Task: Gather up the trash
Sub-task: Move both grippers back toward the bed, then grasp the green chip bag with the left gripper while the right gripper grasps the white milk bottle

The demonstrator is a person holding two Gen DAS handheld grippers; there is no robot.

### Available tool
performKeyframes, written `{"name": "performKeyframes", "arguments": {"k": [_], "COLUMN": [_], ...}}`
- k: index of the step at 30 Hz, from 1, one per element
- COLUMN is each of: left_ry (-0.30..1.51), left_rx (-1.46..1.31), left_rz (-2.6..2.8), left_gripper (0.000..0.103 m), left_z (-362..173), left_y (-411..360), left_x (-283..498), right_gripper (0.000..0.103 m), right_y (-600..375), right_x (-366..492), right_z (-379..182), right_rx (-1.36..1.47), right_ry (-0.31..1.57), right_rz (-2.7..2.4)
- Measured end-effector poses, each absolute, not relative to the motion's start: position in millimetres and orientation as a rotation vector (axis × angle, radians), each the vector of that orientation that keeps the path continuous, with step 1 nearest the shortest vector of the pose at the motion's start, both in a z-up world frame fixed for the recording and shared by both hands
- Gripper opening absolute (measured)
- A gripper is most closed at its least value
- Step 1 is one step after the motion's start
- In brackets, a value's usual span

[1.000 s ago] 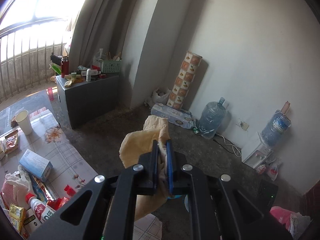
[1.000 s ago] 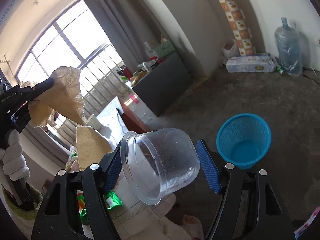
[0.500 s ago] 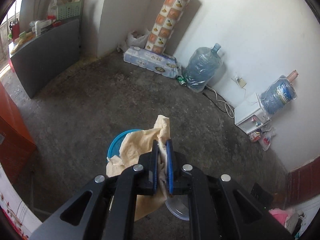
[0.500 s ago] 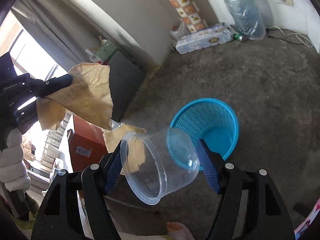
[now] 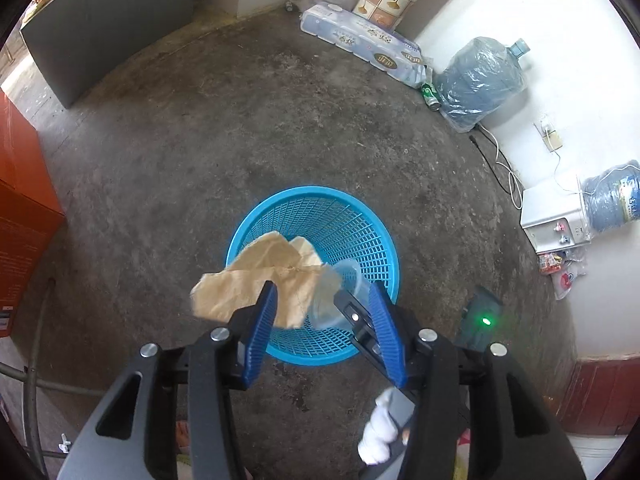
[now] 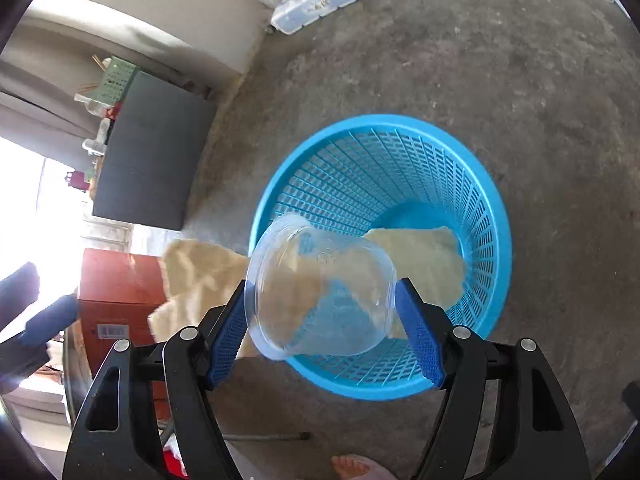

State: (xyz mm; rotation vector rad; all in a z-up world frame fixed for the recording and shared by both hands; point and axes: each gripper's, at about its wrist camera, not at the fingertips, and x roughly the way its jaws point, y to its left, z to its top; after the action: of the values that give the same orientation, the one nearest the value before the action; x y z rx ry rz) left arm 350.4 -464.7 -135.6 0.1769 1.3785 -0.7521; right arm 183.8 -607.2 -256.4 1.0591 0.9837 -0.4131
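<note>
Trash is seen over a blue mesh basket (image 5: 362, 236) that stands upright on the concrete floor (image 5: 200, 140). Crumpled tan paper (image 5: 260, 276) is seen above the basket's near rim in the left wrist view, partly over the opening and partly outside it; whether any of it rests inside cannot be told. In the right wrist view, more tan paper (image 6: 420, 248) is seen within the basket's outline, and the blue bottom (image 6: 408, 212) shows bare beyond it.

The left gripper (image 5: 322, 330) is held with its blue pads wide apart, and nothing is clamped between them; the paper is seen just ahead of the left pad, contact not being clear. The right gripper (image 6: 322, 328) is closed against a clear plastic cup (image 6: 320, 292), which is gripped by its sides, tilted with its mouth toward the lower left, over the basket's near edge. No contents can be made out through the cup's wall.

A long pack of paper rolls (image 5: 364, 46) lies by the wall; printed oval marks are carried on it, but the writing is too small to be read. A green can (image 5: 431, 96) lies beside a large water jug (image 5: 480, 80) wrapped in plastic. A second jug (image 5: 612, 200) is cut off at the frame's right. An orange box (image 6: 116, 292) bears a white label that cannot be read. A gray cabinet (image 6: 148, 160) is crowded on top with items too blurred to be named.
</note>
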Motion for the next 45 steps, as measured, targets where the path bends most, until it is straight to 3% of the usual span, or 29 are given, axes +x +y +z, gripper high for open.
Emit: {"name": "performKeyframes", "arguments": {"k": [4,10,18,24,33,45], "left_ry": [1.315,1.172,1.020,0.860,0.770,0.903], "left_rx": [0.191,0.226,0.143,0.049,-0.083,-0.284], "left_rz": [-0.789,-0.867,-0.849,-0.751,-0.535,-0.363], "left_gripper": [0.051,0.054,0.058,0.061,0.064,0.064], "left_z": [-93,-4,88,131,131,51], "left_y": [-442,-380,-246,-137,10,106], "left_x": [351,332,297,255,195,151], "right_gripper": [0.074,0.076,0.076,0.076,0.077,0.077], "right_y": [-609,-615,-607,-562,-444,-311], "right_x": [200,191,140,91,78,140], "right_z": [-287,-278,-213,-131,-39,-5], "right_rx": [1.072,1.051,1.010,0.984,0.790,0.585], "right_ry": [1.058,1.023,0.873,0.739,0.706,0.874], "right_rz": [-0.409,-0.432,-0.388,-0.280,0.114,0.476]}}
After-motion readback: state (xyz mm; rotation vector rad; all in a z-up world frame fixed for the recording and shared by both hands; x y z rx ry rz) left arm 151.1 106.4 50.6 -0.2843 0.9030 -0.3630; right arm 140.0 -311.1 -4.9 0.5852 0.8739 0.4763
